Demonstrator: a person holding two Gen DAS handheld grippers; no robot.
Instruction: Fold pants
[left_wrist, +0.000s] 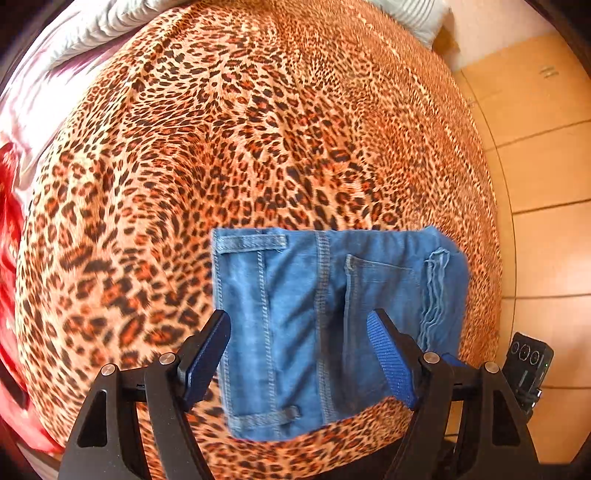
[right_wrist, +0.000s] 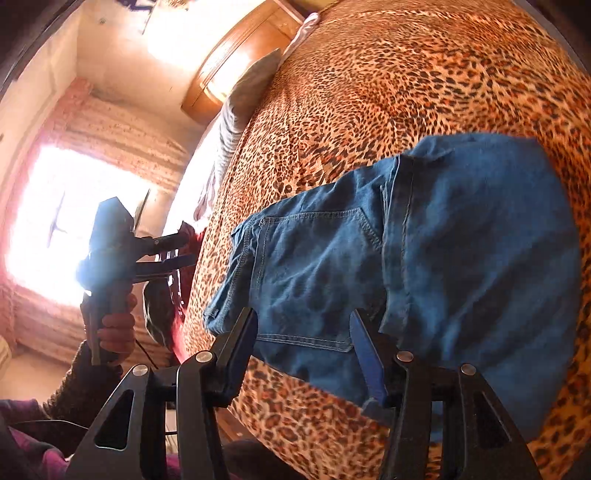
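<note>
Pants (left_wrist: 332, 325), blue denim and folded into a compact rectangle, lie flat on a leopard-print bedspread (left_wrist: 258, 129) near the bed's edge, a back pocket and belt loops facing up. Seen from the left wrist camera, the bundle sits at 6 o'clock, with the left gripper (left_wrist: 299, 343) poised above it, its 2 blue-padded fingers spread wide and holding nothing. From the right wrist camera the pants (right_wrist: 424, 266) fill the frame from centre toward 3 o'clock, and the right gripper (right_wrist: 303, 343) hangs over the near fold with its fingers parted, pressing on no cloth. At 9 o'clock in that view a person's hand (right_wrist: 116, 328) grips the handle of the left gripper (right_wrist: 177, 251), lifted clear of the bed against a bright window (right_wrist: 66, 221). Grey pillows (left_wrist: 110, 22) line the far side of the bed at 11 o'clock, and tan floor tiles (left_wrist: 546, 240) run along 3 o'clock.
</note>
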